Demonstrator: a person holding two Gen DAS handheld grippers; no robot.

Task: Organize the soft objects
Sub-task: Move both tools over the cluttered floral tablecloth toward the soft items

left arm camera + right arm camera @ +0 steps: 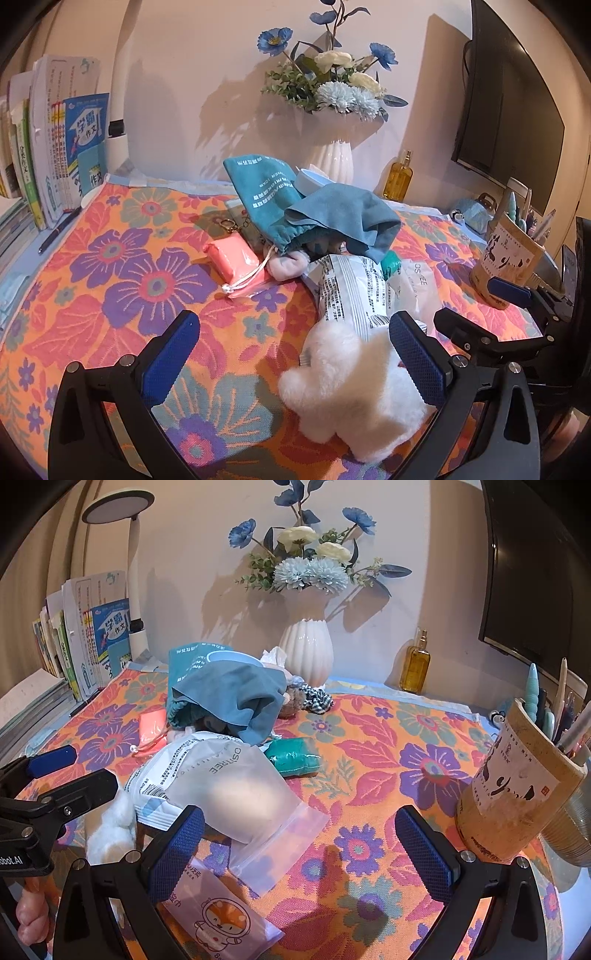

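Just in front of the white printed packet [351, 291], the white plush toy [354, 391] lies between the left gripper's [291, 358] spread fingers; close gently mid-body. Right gripper [299, 845] hovers apart, empty.

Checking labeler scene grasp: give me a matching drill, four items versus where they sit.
Items:
1. white plush toy
2. amber glass bottle
3. books
4. bamboo pen holder

Places:
A. far left, standing by the lamp base
B. right edge of the floral cloth
C. between the left gripper's open fingers
D. at the back wall, right of the white vase

Pairs: 1-C, 2-D, 3-A, 4-B
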